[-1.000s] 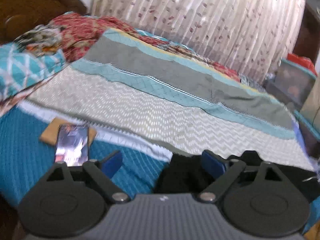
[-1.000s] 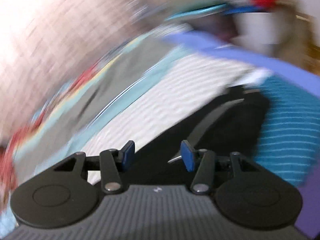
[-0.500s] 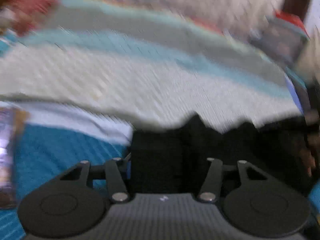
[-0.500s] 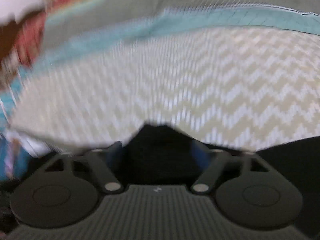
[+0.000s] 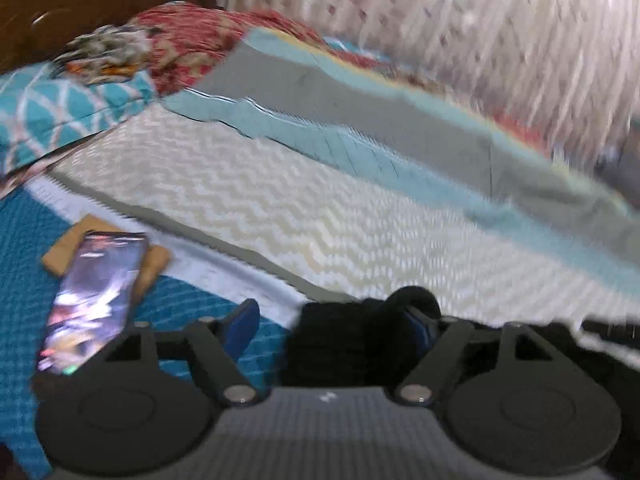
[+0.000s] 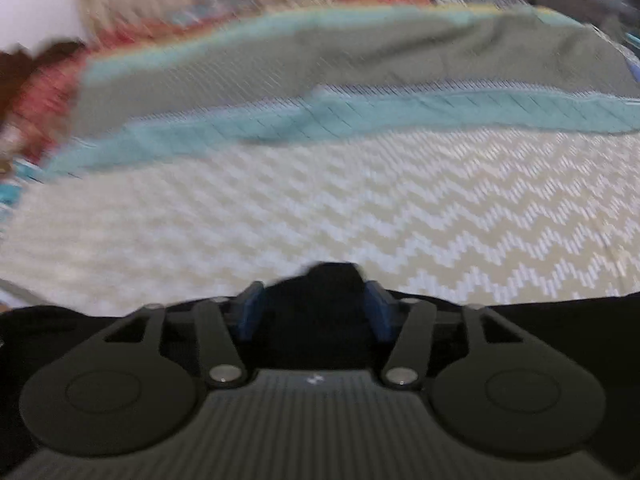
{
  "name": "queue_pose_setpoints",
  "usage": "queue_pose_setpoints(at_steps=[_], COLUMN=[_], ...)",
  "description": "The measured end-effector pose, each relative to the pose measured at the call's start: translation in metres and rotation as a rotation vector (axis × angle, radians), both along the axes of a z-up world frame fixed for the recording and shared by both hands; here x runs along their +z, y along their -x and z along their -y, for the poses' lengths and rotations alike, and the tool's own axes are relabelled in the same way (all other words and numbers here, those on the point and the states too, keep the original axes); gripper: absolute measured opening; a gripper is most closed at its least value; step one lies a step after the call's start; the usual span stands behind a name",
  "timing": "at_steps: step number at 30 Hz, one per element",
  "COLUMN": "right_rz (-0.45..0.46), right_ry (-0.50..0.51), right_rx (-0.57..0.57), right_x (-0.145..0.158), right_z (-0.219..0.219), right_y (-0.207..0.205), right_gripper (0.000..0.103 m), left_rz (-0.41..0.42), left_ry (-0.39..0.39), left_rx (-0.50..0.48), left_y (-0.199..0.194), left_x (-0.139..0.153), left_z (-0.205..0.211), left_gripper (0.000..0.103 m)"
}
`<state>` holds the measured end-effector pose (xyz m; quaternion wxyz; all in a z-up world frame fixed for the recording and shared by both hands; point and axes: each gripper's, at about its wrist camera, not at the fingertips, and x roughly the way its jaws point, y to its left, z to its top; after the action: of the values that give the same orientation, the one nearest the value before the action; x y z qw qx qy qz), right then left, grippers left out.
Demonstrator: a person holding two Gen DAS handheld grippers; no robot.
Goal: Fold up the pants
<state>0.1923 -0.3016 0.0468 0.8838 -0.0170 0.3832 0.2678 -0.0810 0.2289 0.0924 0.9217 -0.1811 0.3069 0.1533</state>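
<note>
Left wrist view: the left gripper (image 5: 332,328) has its blue pads (image 5: 240,326) spread wide over the near edge of the bed, with a bunched lump of the black pants (image 5: 336,340) sitting between them. The cloth reaches the right pad, but the left pad stands clear of it over the teal bedspread (image 5: 24,240), so nothing is pinched. The rest of the pants trails off to the right along the bed's edge. A smartphone (image 5: 94,292) with a lit screen lies to the left, partly on a tan piece of card (image 5: 68,240). Beyond is a chevron-patterned sheet (image 5: 280,208), then grey and aqua bands, a teal patterned pillow (image 5: 60,116), a red floral cloth (image 5: 200,44) and a pleated curtain (image 5: 480,32).

From the right wrist, the right gripper (image 6: 312,312) has a fold of the pants (image 6: 316,304) between its blue pads (image 6: 378,312), which sit against the cloth on both sides, pinching it. More black fabric spreads left and right beneath the tool, over the chevron sheet (image 6: 360,200).
</note>
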Motion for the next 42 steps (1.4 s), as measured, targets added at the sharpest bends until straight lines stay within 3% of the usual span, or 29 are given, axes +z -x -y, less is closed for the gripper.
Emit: queue_pose_setpoints(at_steps=[4,7,9,10,11,12,14,19,21,23,26,27,29,30,31,33,38,42], right_rz=[-0.005,0.002,0.017,0.026,0.03,0.029,0.08,0.37,0.417,0.331,0.191,0.205,0.319,0.309,0.285,0.27,0.226,0.158], right_ry=[-0.089,-0.037,0.028,0.071,0.118,0.155,0.198,0.167,0.158,0.186,0.31,0.352,0.383,0.388,0.373,0.291,0.123,0.085], right_rx=[0.346,0.603,0.687,0.701,0.699,0.693,0.647,0.518,0.564,0.675,0.818,0.852,0.873,0.867,0.852,0.839,0.839,0.841], right_x=[0.016,0.009,-0.001,-0.01,-0.018,-0.025,-0.025,0.033,0.038,0.025,-0.02,-0.028,-0.029,-0.024,-0.015,0.003,0.03,0.017], right_z=[0.003,-0.016,-0.033,-0.041,-0.049,-0.055,-0.048,-0.007,0.005,0.01,0.007,0.009,0.006,0.002,-0.002,0.003,-0.005,-0.034], right_y=[0.059,0.11,0.132,0.139,0.141,0.142,0.132,0.143,0.149,0.157,0.181,0.194,0.204,0.202,0.196,0.188,0.181,0.178], right_gripper=[0.06,0.064,0.064,0.059,0.048,0.011,0.011,0.011,0.012,0.012,0.017,0.017,0.024,0.038,0.056,0.068,0.07,0.07], left_rz=[0.001,-0.037,-0.053,-0.071,-0.088,-0.097,-0.098,-0.084,-0.102,-0.114,-0.1,-0.096,-0.098,-0.102,-0.104,-0.099,-0.109,-0.105], left_ry=[0.077,0.208,0.283,0.312,0.332,0.346,0.288,0.221,0.154,0.138,0.179,0.17,0.151,0.152,0.156,0.164,0.187,0.17], left_rx=[0.004,-0.026,-0.037,-0.038,-0.05,-0.073,-0.071,-0.062,-0.046,-0.037,-0.026,-0.022,-0.029,-0.037,-0.042,-0.048,-0.041,-0.036], left_y=[0.033,0.044,0.045,0.042,0.035,0.03,0.026,0.023,0.023,0.028,0.038,0.041,0.044,0.044,0.045,0.047,0.047,0.052], left_x=[0.01,0.002,-0.007,-0.013,-0.018,-0.022,-0.021,-0.022,-0.025,-0.029,-0.027,-0.025,-0.022,-0.021,-0.021,-0.02,-0.023,-0.019], left_z=[-0.02,-0.027,-0.026,-0.023,-0.021,-0.017,-0.008,-0.001,0.004,0.004,-0.003,-0.005,-0.006,-0.007,-0.007,-0.008,-0.009,-0.009], left_gripper=[0.074,0.087,0.084,0.074,0.053,0.047,0.03,0.027,0.027,0.027,0.027,0.028,0.029,0.03,0.031,0.032,0.033,0.04])
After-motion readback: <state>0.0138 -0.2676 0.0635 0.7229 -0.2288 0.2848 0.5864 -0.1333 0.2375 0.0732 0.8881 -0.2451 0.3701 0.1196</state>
